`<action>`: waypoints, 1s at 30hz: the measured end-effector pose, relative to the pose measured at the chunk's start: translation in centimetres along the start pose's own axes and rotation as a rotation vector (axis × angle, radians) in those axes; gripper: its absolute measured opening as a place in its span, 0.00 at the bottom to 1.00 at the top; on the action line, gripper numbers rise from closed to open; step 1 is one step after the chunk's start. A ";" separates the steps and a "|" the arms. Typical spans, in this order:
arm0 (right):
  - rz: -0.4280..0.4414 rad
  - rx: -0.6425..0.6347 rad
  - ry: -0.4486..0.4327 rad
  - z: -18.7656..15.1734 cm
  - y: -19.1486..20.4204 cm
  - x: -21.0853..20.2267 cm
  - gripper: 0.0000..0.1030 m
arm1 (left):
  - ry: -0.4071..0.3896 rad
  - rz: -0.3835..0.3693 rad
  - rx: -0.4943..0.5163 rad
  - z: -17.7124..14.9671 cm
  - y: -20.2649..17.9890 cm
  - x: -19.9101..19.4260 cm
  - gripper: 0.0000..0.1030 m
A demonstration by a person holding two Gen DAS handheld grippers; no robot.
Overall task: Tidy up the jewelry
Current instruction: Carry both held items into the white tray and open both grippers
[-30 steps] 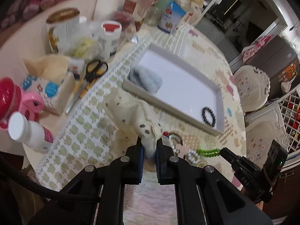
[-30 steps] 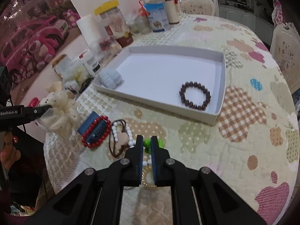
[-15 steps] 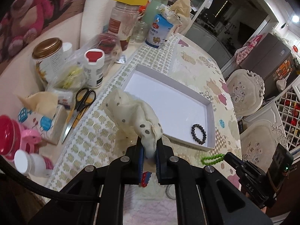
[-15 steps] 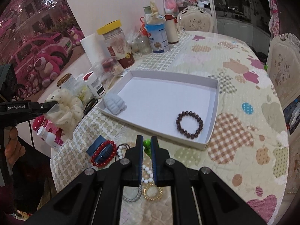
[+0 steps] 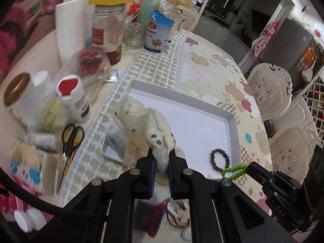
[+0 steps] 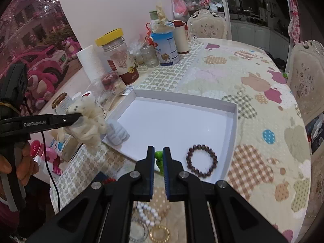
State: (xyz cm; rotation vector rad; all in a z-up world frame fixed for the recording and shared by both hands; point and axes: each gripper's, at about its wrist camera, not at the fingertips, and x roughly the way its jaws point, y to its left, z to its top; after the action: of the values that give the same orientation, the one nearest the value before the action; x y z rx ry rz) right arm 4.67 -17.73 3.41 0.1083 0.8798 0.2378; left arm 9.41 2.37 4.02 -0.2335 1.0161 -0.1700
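My left gripper [image 5: 162, 158] is shut on a cream dotted scrunchie [image 5: 145, 121] and holds it in the air over the near left corner of the white tray [image 5: 230, 125]. It also shows in the right wrist view [image 6: 89, 121]. My right gripper [image 6: 158, 158] is shut on a green bead bracelet [image 6: 159, 160], which hangs from its tip in the left wrist view [image 5: 232, 171]. A dark bead bracelet [image 6: 201, 163] and a pale blue scrunchie [image 6: 117, 134] lie in the tray [image 6: 232, 129].
A red bead bracelet on a blue card [image 5: 151, 216], a white pearl bracelet [image 6: 147, 212] and a gold coil ring [image 6: 160, 233] lie on the tablecloth near me. Jars, cans, a paper roll [image 6: 91, 62] and scissors [image 5: 68, 147] crowd the left edge. Chairs [image 6: 307, 77] stand to the right.
Both grippers have lifted and pulled back from the table while holding their items. The left one carried the cream scrunchie towards the tray; the right one raised the green bracelet off the cloth.
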 end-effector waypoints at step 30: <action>-0.106 0.181 0.150 4.8 -8.7 15.7 0.10 | 0.190 -0.018 -0.021 6.6 0.4 16.2 0.25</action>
State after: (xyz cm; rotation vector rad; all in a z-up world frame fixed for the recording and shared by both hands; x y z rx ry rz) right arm 19.39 -22.23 -7.02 0.2133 1.0524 0.0673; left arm 23.42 -0.55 -6.05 -0.2489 1.2057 -0.2006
